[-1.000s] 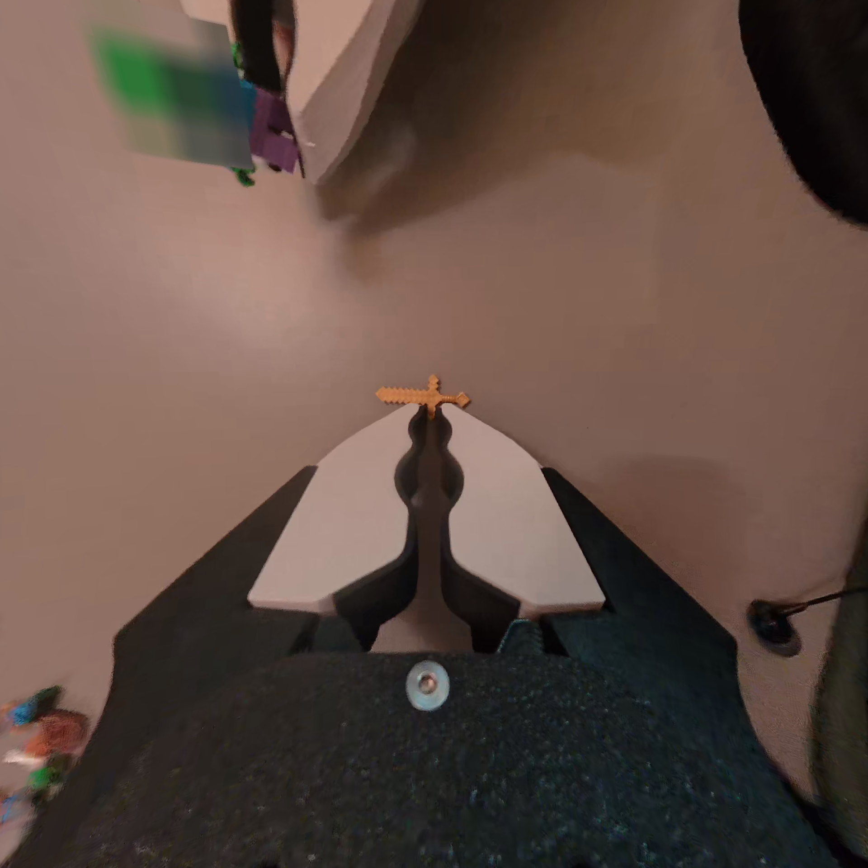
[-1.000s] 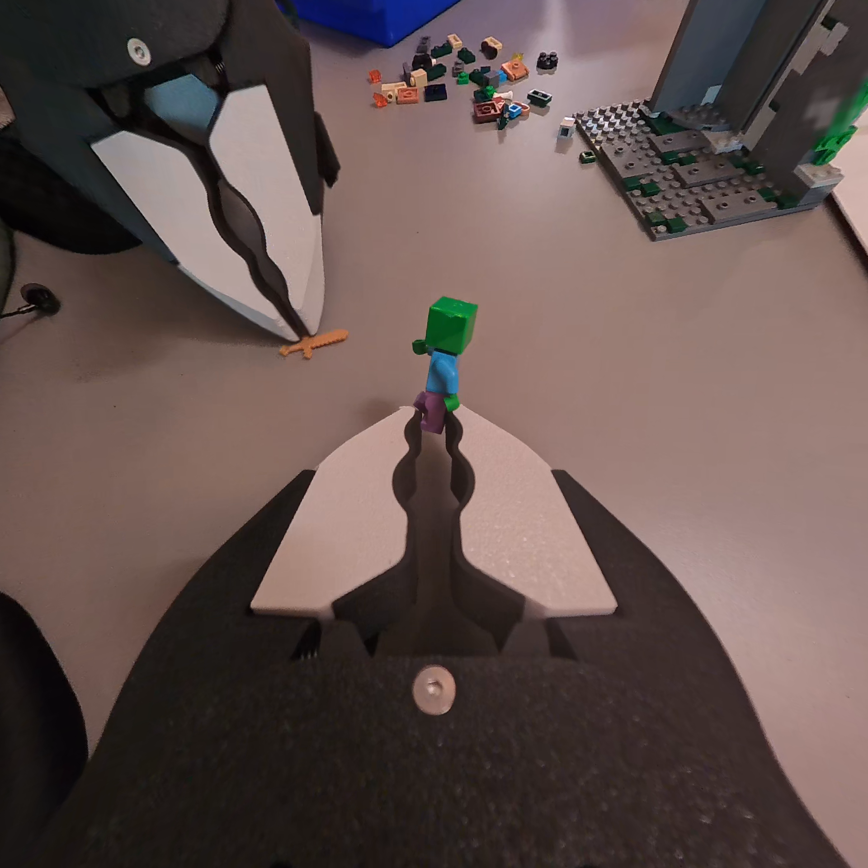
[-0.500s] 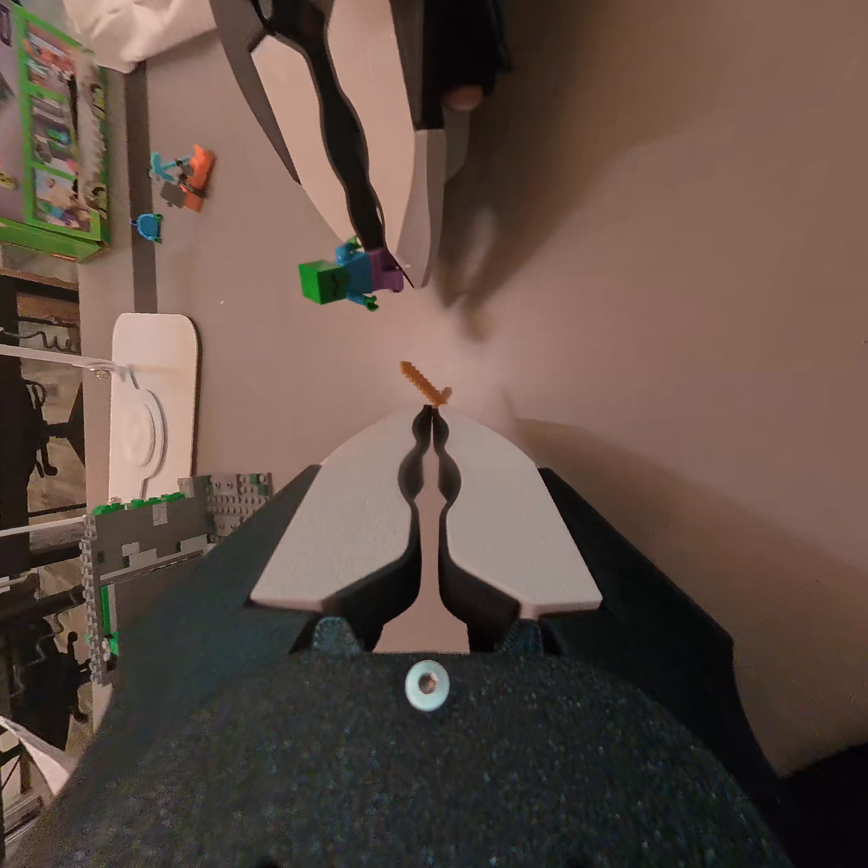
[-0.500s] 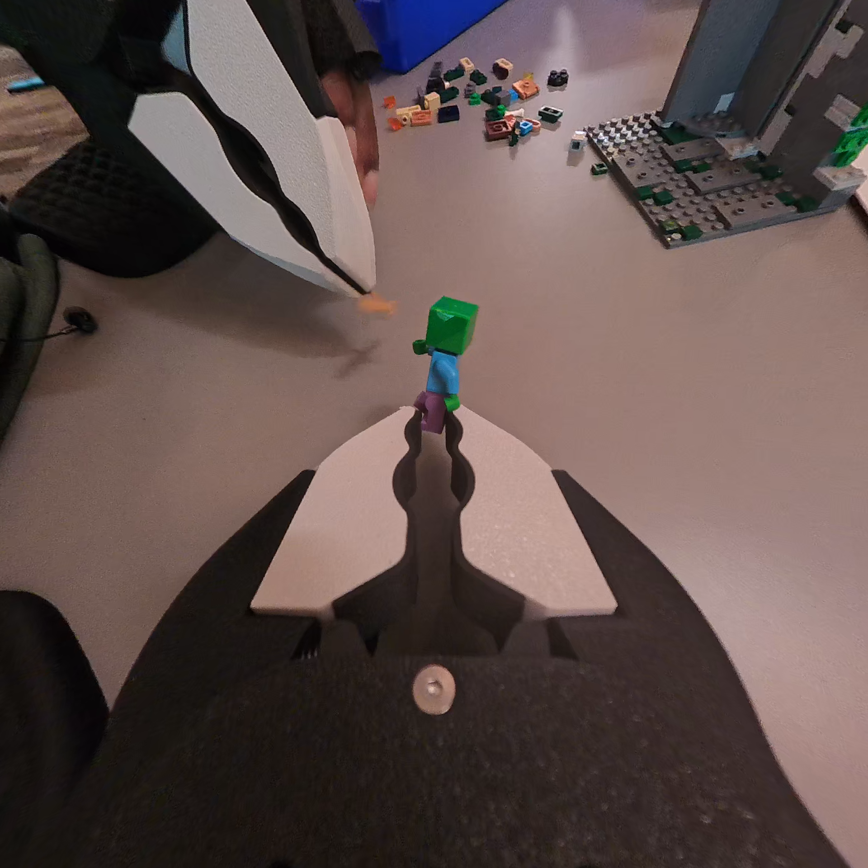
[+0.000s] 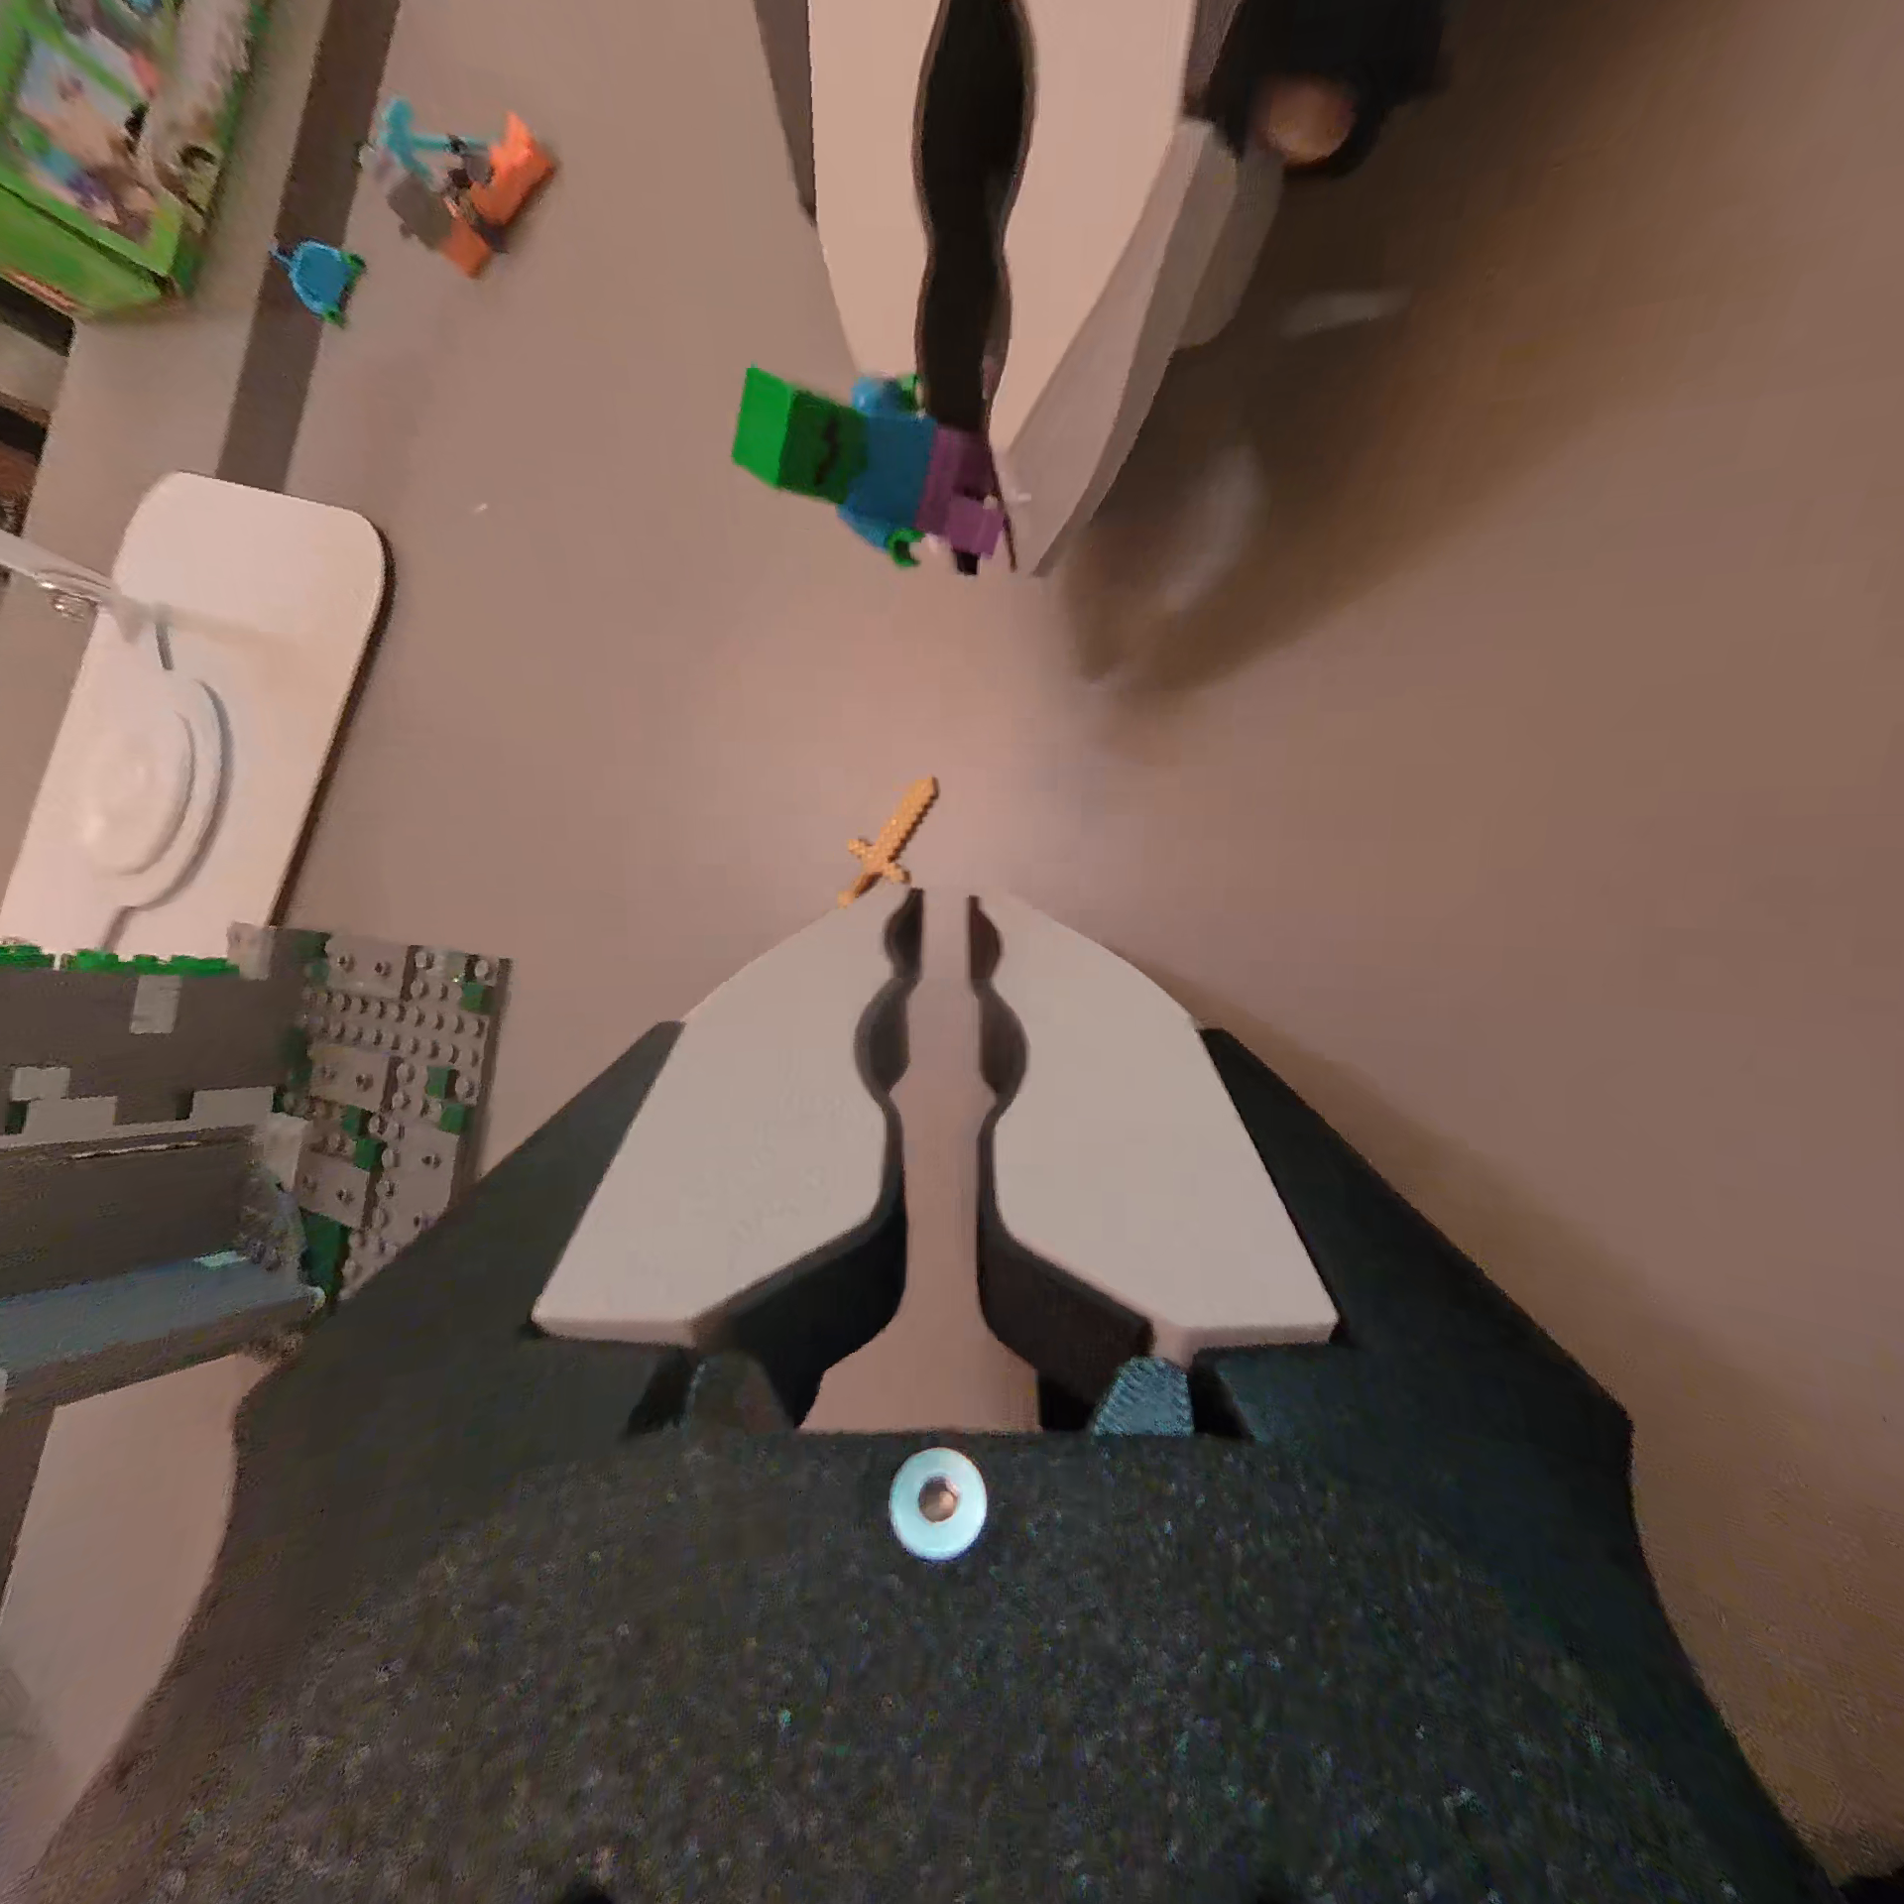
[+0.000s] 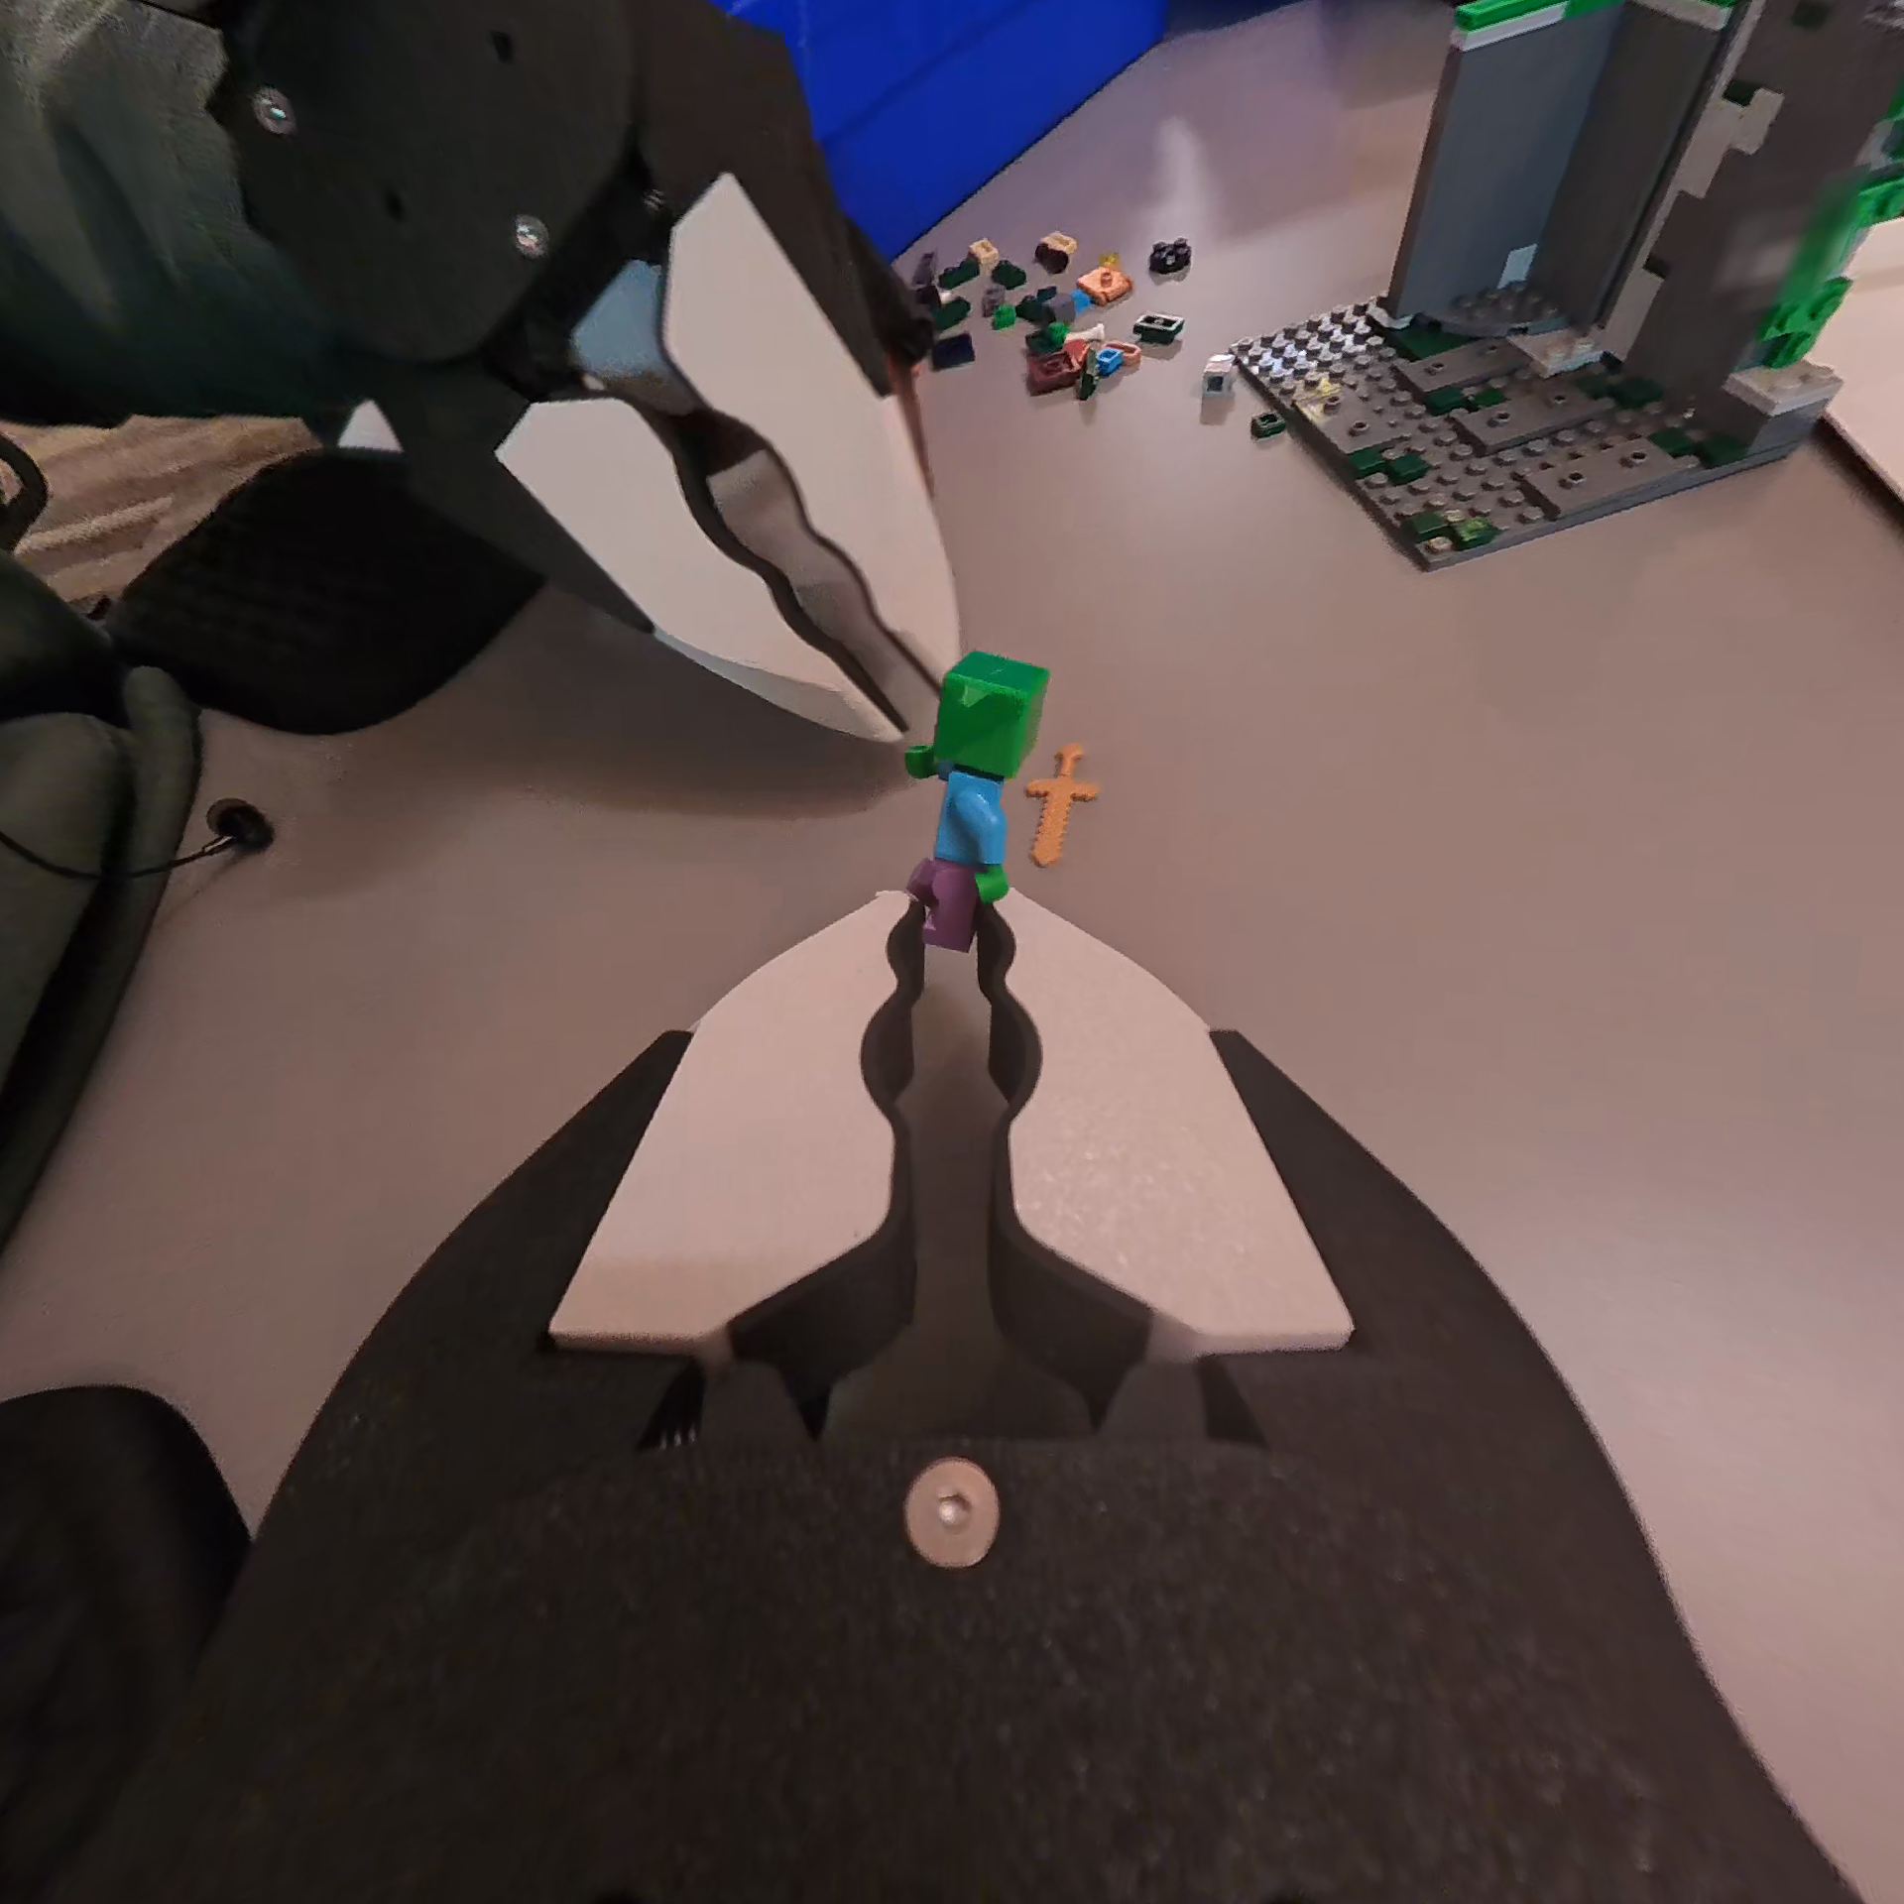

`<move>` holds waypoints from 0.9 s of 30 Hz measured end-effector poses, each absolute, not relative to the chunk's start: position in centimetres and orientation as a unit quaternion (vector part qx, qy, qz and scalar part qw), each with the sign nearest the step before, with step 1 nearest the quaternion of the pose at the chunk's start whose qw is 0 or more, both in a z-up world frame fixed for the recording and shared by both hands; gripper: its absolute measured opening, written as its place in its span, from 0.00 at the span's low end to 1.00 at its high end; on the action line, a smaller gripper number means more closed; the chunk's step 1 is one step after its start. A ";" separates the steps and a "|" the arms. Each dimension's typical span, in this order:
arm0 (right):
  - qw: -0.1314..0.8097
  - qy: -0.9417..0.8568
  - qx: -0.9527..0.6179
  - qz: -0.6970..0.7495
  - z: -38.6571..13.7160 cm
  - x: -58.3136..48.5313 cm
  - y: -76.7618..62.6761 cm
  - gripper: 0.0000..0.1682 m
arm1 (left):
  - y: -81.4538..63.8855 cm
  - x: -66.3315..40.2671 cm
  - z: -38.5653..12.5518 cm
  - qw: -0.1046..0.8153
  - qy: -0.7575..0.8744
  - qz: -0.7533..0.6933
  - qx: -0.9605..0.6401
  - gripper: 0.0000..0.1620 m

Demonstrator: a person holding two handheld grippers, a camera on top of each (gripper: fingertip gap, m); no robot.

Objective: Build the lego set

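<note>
Two views, one change. L wrist view first: the left gripper had the gold sword pinched at its tips half a sec ago. Now its tongs stand a narrow gap apart w/ nothing between them, and the sword lies flat on the grey table, just past the left-hand tip at frame centre. Looks dropped or let go, can't say which. Top centre, the right gripper has come closer, carrying the zombie minifigure on its side. The grey lego build sits at the left edge, well apart.

R wrist view: the right gripper is still clamped on the minifigure's purple legs, fig upright at frame centre, unchanged. The sword lies on the table just right of the fig and doesn't look to be touching it. The left gripper hangs at upper left, tips just beside the fig's green head.

For the task, my read is that the sword was meant for the fig's hand and that fit hasn't happened. I'd need to re-pick it w/ the left, and it's thin and flat on the table, so a fiddly grab.
</note>
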State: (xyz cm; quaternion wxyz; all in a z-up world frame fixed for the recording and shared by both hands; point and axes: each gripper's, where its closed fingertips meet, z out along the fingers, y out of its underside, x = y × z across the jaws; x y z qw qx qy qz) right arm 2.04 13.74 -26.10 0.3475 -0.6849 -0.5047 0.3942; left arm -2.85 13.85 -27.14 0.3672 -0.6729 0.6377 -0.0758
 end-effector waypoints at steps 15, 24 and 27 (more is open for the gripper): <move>0.341 -0.485 -0.694 0.408 -26.0 2.8 14.5 0.05 | 17.3 -3.0 -29.7 0.151 0.771 -0.071 -0.615 0.08; 0.338 -0.476 -0.697 0.416 -25.9 2.9 14.7 0.05 | 16.9 -2.4 -29.8 0.163 0.765 -0.088 -0.617 0.01; 0.343 -0.472 -0.698 0.414 -25.9 3.0 14.8 0.05 | 16.3 -1.8 -29.3 0.228 0.726 -0.131 -0.635 0.01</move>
